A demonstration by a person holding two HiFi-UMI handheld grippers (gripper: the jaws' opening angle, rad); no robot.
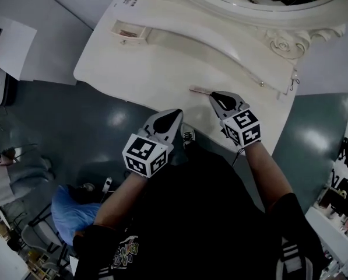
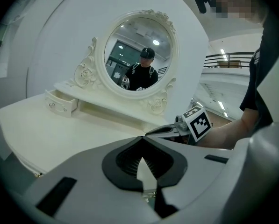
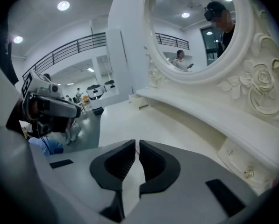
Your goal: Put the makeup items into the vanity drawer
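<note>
A thin makeup stick [image 1: 200, 90] is laid on the glossy white tabletop [image 1: 156, 69] just before the right gripper [image 1: 213, 95]. That and the left gripper [image 1: 177, 114] are seen closed

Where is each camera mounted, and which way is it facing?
Head view: on the person's head, steeply down onto the vanity top; left claw, right claw and torso show.
Left gripper view: on the left claw, facing the mirror and open drawer; right claw at right.
Right gripper view: on the right claw, facing along the vanity top; left claw at left.
Shared: all three show the mirror.
</note>
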